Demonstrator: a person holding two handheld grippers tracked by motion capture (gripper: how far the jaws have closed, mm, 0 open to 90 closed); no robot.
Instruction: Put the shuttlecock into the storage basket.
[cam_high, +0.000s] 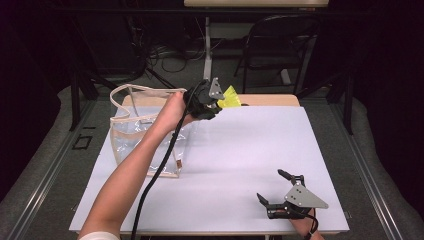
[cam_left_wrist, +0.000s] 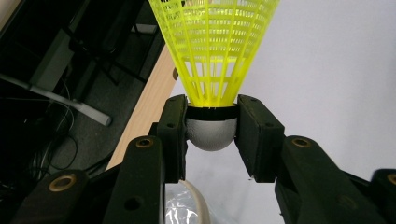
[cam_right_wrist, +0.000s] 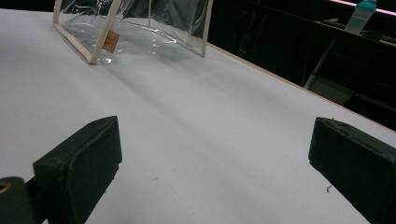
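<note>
Jaws of the left gripper (cam_left_wrist: 211, 133) clenched on the neon-yellow plastic-mesh shuttlecock (cam_left_wrist: 214, 51), pads pinching its rounded grey-white cork base on both sides, black band just above the pads, skirt flaring away from the gripper. High view: left gripper (cam_high: 216, 104) raised near the far edge of the tabletop (cam_high: 240, 150), roughly mid-width, yellow skirt (cam_high: 230, 98) sticking out on its right side toward the far edge. Shuttlecock off the surface, touching nothing but the pads.

Just left of that hand: clear plastic tote bag with cream fabric trim and handles (cam_high: 145, 131), standing upright on the left half of the tabletop, mouth open upward, near the far-left corner. A bit of its cream rim and clear wall shows below the jaws in the left gripper view (cam_left_wrist: 194, 205). Right gripper view shows the bag's base (cam_right_wrist: 135, 32) far off across the white surface.

Right gripper (cam_high: 277, 192) released, jaws wide apart, nothing between them, low over the near-right corner of the tabletop, well apart from bag and shuttlecock.
</note>
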